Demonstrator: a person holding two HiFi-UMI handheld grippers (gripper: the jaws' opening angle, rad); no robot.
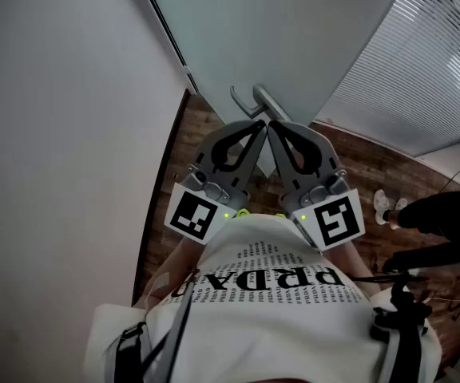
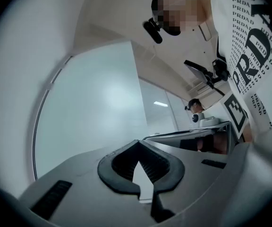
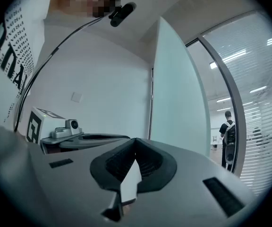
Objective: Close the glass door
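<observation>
Two grippers show in the head view, held side by side low in front of the person: the left gripper (image 1: 259, 128) and the right gripper (image 1: 272, 128), whose tips nearly touch each other. One frosted glass door (image 1: 294, 38) rises straight ahead of them, between a white wall (image 1: 54, 134) at the left and a slatted glass partition (image 1: 430, 70) at the right. It carries one lever handle (image 1: 251, 102), which sits just beyond both tips, on the line between them. Neither gripper is clearly the nearer, and neither has hold of the handle. Wooden floor (image 1: 358, 170) shows past the door's lower edge. From the left gripper view, the left gripper (image 2: 138, 143) has its jaws brought together at the tips. Only the hollow of the ribbed pads lies between them, with nothing in it, and the door (image 2: 93, 112) fills the space ahead as a tall pale sheet with its long axis upright. From the right gripper view, the right gripper (image 3: 135, 141) is likewise closed tip to tip and holds nothing. Here the door (image 3: 178, 103) stands ahead and slightly right. Beyond its right edge, past a dark frame strip, a lit corridor with one bystander (image 3: 228, 136) is visible. I judge the leaf is not yet home in its frame, though the wide lens leaves that unsure. If so, closing it would turn on the handle or the leaf's face directly ahead, within equal reach of either gripper.
</observation>
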